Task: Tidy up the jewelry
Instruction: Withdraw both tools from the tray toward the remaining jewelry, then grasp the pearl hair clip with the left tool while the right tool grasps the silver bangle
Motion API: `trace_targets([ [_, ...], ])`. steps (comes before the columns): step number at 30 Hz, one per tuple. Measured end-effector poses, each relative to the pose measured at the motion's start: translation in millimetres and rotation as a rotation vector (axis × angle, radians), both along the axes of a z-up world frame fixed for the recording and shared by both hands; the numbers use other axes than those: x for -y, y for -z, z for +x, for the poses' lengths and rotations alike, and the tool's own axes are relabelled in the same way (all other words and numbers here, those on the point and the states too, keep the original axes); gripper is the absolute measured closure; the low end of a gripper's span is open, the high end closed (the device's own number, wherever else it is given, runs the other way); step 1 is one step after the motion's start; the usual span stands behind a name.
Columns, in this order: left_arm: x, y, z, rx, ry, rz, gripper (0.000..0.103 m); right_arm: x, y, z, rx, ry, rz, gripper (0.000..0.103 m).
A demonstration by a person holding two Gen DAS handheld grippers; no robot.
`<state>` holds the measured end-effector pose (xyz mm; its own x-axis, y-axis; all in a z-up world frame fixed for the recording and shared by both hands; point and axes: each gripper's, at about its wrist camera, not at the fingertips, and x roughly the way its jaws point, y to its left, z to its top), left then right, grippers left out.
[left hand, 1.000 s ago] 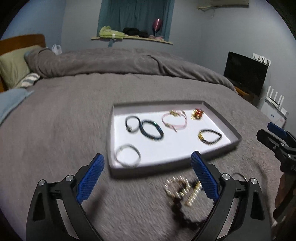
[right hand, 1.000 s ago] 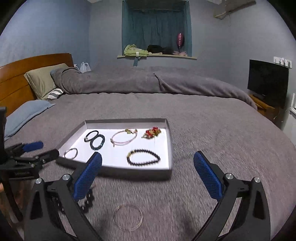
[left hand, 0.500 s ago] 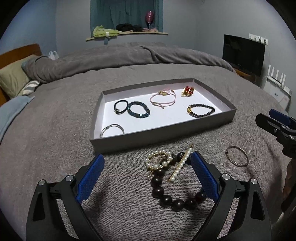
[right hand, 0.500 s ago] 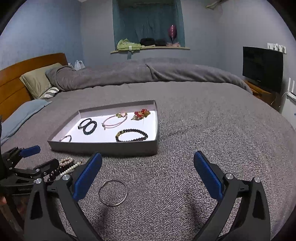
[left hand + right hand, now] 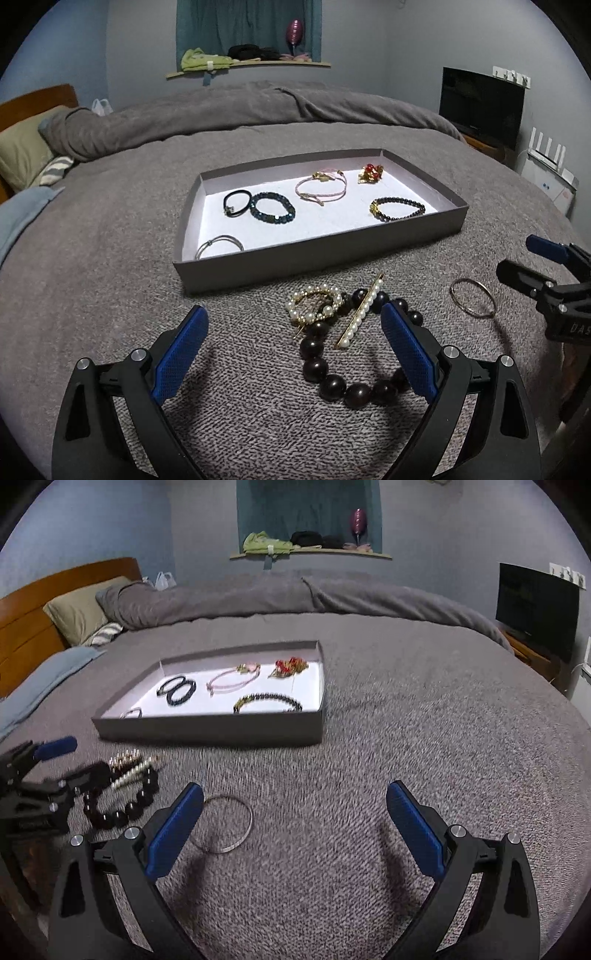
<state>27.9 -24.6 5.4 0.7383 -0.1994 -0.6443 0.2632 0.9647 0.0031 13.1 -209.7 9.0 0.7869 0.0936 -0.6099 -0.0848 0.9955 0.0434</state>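
Note:
A grey tray (image 5: 317,254) (image 5: 207,731) with a white floor lies on the bed and holds several bracelets. In front of it lie a dark wooden bead bracelet (image 5: 332,384) (image 5: 122,812), a pearl bracelet (image 5: 314,302), a pearl hair clip (image 5: 360,314) and a thin metal bangle (image 5: 472,297) (image 5: 229,823). My left gripper (image 5: 293,332) is open and empty, low over the bead pile. My right gripper (image 5: 295,812) is open and empty, its left finger beside the bangle.
The grey blanket (image 5: 406,738) covers the whole bed. Pillows (image 5: 81,609) and a wooden headboard (image 5: 29,602) stand at the far left. A dark TV (image 5: 535,616) stands at the right. A window shelf (image 5: 251,62) holds clothes.
Both grippers have moved down and back toward the loose jewelry in front of the tray. The bead pile now sits between the left fingers. Both stay open.

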Motion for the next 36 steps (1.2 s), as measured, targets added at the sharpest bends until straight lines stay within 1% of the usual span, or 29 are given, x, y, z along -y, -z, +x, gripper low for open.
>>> trace_targets([
  [4, -1, 3, -4, 0.009, 0.045, 0.017, 0.009, -1, 5, -2, -0.025, -0.032, 0.010, 0.005],
  [7, -2, 4, -2, 0.008, 0.071, 0.019, 0.009, -3, 6, -1, -0.028, -0.045, 0.005, 0.005],
  [12, -4, 6, 4, -0.015, 0.110, 0.000, 0.011, -8, 9, 5, -0.051, -0.075, 0.028, 0.005],
  [13, -4, 7, 5, -0.018, 0.116, -0.002, 0.011, -11, 10, 6, -0.055, -0.091, 0.031, 0.006],
  [15, -3, 7, 7, -0.027, 0.130, -0.012, 0.013, -16, 11, 6, -0.062, -0.111, 0.018, 0.016],
  [16, -3, 7, 9, -0.031, 0.140, -0.021, 0.015, -19, 12, 7, -0.067, -0.116, 0.008, 0.022],
  [17, -3, 7, 10, -0.034, 0.146, -0.024, 0.020, -21, 13, 8, -0.075, -0.123, 0.003, 0.024],
  [19, -2, 7, 16, -0.051, 0.160, -0.030, 0.025, -22, 15, 9, -0.087, -0.129, 0.012, 0.024],
  [20, -2, 8, 22, -0.077, 0.170, -0.046, 0.029, -22, 16, 9, -0.090, -0.130, 0.016, 0.024],
  [21, -3, 9, 26, -0.096, 0.176, -0.061, 0.031, -22, 16, 10, -0.092, -0.132, 0.018, 0.024],
  [23, -5, 12, 34, -0.143, 0.181, -0.102, 0.032, -23, 16, 10, -0.095, -0.137, 0.015, 0.024],
  [26, -13, 14, 42, -0.180, 0.170, -0.183, 0.032, -23, 17, 10, -0.095, -0.142, 0.012, 0.024],
  [27, -14, 14, 44, -0.186, 0.168, -0.195, 0.032, -23, 17, 10, -0.096, -0.142, 0.014, 0.024],
  [30, -12, 16, 49, -0.198, 0.165, -0.197, 0.035, -22, 17, 11, -0.101, -0.143, 0.022, 0.024],
  [31, -11, 17, 50, -0.199, 0.167, -0.195, 0.038, -22, 17, 11, -0.103, -0.144, 0.024, 0.024],
  [32, -10, 16, 51, -0.201, 0.168, -0.196, 0.044, -22, 17, 12, -0.104, -0.146, 0.022, 0.024],
  [36, -8, 20, 50, -0.212, 0.178, -0.195, 0.051, -23, 17, 12, -0.107, -0.151, 0.017, 0.024],
])
